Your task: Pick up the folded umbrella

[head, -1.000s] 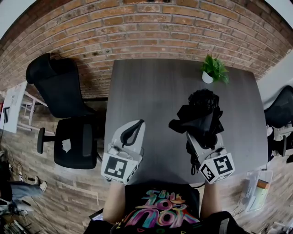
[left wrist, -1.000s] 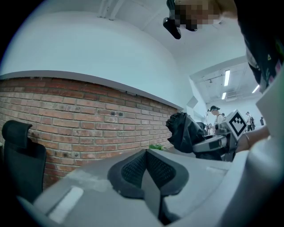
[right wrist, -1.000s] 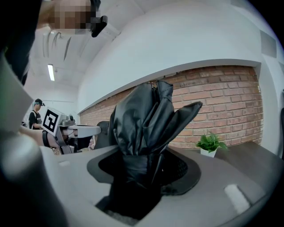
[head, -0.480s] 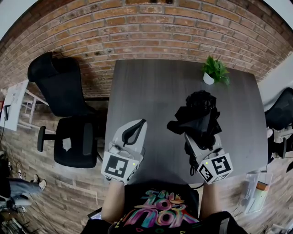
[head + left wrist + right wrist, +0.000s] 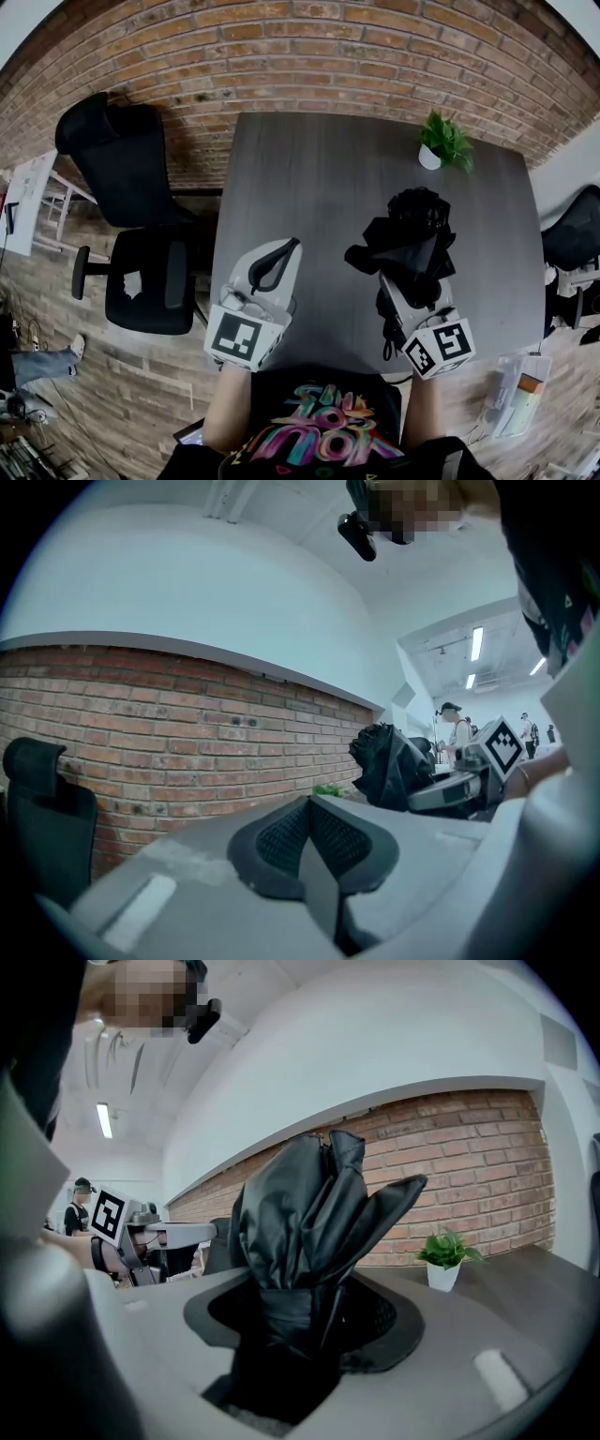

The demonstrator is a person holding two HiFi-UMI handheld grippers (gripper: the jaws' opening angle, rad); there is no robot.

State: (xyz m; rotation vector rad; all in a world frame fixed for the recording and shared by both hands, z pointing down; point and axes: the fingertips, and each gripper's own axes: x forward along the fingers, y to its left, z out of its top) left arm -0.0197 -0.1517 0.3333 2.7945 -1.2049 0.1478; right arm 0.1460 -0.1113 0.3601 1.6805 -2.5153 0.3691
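Note:
The folded black umbrella (image 5: 410, 239) is clamped between the jaws of my right gripper (image 5: 405, 281) and held off the grey table (image 5: 319, 187); its loose cloth flares out past the fingertips. In the right gripper view the umbrella (image 5: 305, 1232) stands up between the two pads and fills the gap. My left gripper (image 5: 272, 267) hovers over the table's near left part, shut and empty. In the left gripper view its pads (image 5: 314, 841) meet, and the umbrella (image 5: 389, 766) shows at the right.
A small potted plant (image 5: 441, 142) stands at the table's far right corner. A black office chair (image 5: 131, 225) sits left of the table, a brick wall (image 5: 309, 56) runs behind it, and another chair (image 5: 572, 239) is at the right edge.

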